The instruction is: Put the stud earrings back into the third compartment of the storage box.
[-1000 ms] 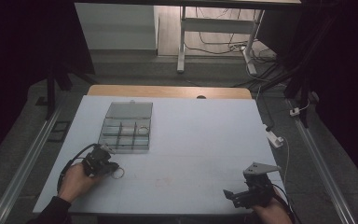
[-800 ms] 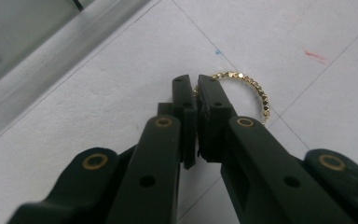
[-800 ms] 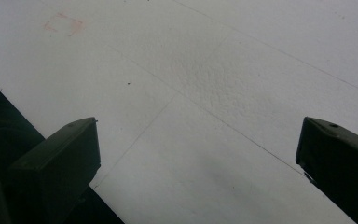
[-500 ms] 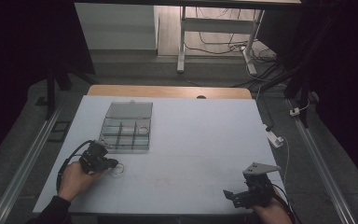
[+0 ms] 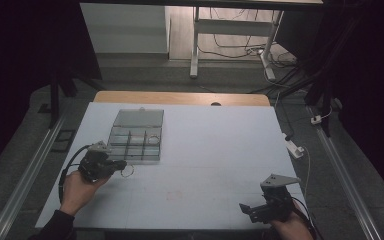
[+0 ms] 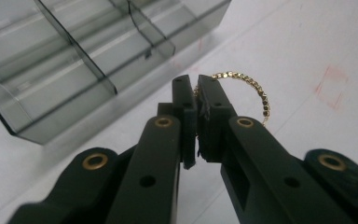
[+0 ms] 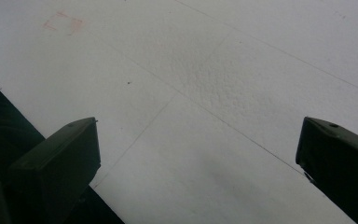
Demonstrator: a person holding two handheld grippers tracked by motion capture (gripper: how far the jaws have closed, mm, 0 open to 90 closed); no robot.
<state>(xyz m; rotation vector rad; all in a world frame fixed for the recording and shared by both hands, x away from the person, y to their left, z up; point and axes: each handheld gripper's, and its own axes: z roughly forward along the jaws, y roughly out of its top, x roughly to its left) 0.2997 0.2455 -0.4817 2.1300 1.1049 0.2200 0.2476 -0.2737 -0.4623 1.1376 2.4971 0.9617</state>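
At about eight o'clock on the white table (image 5: 200,150), the left claw (image 5: 121,164) is seen in the high view, gripped by the person's left hand (image 5: 77,190), with its black cable looped beside the wrist. Its jaws are pressed together on a gold beaded bracelet (image 6: 247,88), which is pinched at one side of its loop; in the left gripper view the rest of the loop is seen curving out past the tips towards two o'clock, above the table surface. In the high view the bracelet is made out as a small ring just beyond the claw tips. Just beside it, towards twelve o'clock, a clear grey compartment box (image 5: 135,142) is laid flat on the table, its lid opened away from the person and its dividers visible. A faint red mark (image 5: 174,195) is seen on the table near the middle of the front half. At about five o'clock, near the front edge, the right claw (image 5: 247,210) is held in the person's right hand (image 5: 292,227), a grey three-cornered plate on top. Its jaws are spread wide, with nothing between them but bare table.
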